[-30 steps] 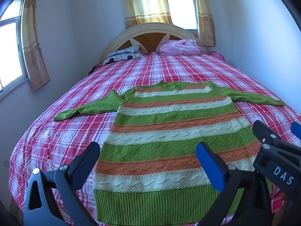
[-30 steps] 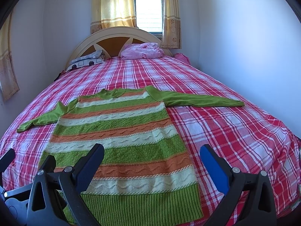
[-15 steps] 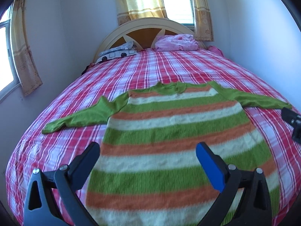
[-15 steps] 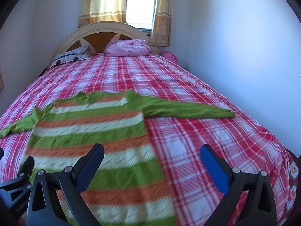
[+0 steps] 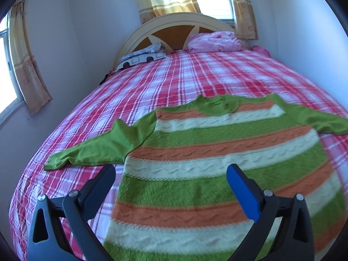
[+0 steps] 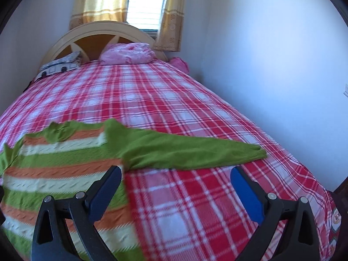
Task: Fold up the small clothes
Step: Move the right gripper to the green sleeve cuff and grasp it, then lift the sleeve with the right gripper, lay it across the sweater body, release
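A small knitted sweater with green, orange and cream stripes lies flat, front up, on the bed, both green sleeves spread out sideways. My left gripper is open and empty, hovering above the sweater's left side, near its left sleeve. In the right wrist view the sweater fills the left part. My right gripper is open and empty, hovering just in front of the right sleeve, near the armpit.
The bed has a red and white plaid sheet. A pink pillow and a patterned pillow lie by the headboard. Walls stand close on the left and on the right.
Both grippers have moved forward up the sweater from its hem and apart: the left towards the left sleeve, the right towards the right sleeve. Both stayed open.
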The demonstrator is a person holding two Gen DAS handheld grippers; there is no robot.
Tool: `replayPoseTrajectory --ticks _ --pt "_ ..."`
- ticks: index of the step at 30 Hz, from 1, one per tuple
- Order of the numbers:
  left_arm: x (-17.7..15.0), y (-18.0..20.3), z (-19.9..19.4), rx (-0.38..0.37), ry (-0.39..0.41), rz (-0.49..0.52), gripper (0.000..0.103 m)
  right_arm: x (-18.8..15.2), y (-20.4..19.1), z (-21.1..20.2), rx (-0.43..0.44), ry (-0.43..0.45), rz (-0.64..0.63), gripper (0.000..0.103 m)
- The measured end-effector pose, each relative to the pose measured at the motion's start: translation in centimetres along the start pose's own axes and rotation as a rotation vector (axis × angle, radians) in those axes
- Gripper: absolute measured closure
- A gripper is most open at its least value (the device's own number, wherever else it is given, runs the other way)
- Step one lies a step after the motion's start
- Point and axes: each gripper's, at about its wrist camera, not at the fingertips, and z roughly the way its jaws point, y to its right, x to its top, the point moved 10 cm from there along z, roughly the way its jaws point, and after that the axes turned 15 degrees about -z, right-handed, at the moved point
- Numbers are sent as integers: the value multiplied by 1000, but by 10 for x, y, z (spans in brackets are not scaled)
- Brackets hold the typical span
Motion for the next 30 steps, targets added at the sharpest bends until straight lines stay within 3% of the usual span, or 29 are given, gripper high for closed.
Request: replayPoseTrajectory --ticks 5,7,9,13,15,20,24,27,30 --pt "-11 -13 35 41 -61 -51 0 -19 52 69 46 -107 126 2" --pt "-14 -16 42 55 -60 -61 0 -32 93 96 4 -143 213 10" --pt "-18 -19 50 68 -55 -73 0 -44 135 118 -34 -165 301 30" --pt "-30 -22 66 63 -94 -98 0 -88 205 160 -43 -275 585 35" --pt "-34 -22 71 58 -125 -106 0 -105 222 176 -34 -315 654 35" --pt "-39 -20 75 48 -145 -103 0 -97 213 192 -48 -324 522 39" --pt "-41 -22 77 23 -155 -128 0 -94 209 202 -68 -338 443 84" --pt "-43 -25 80 -20 -178 -172 0 -93 209 201 -34 -327 487 97" --pt "-45 -27 81 -53 -196 -210 0 -79 209 191 -6 -285 536 97"
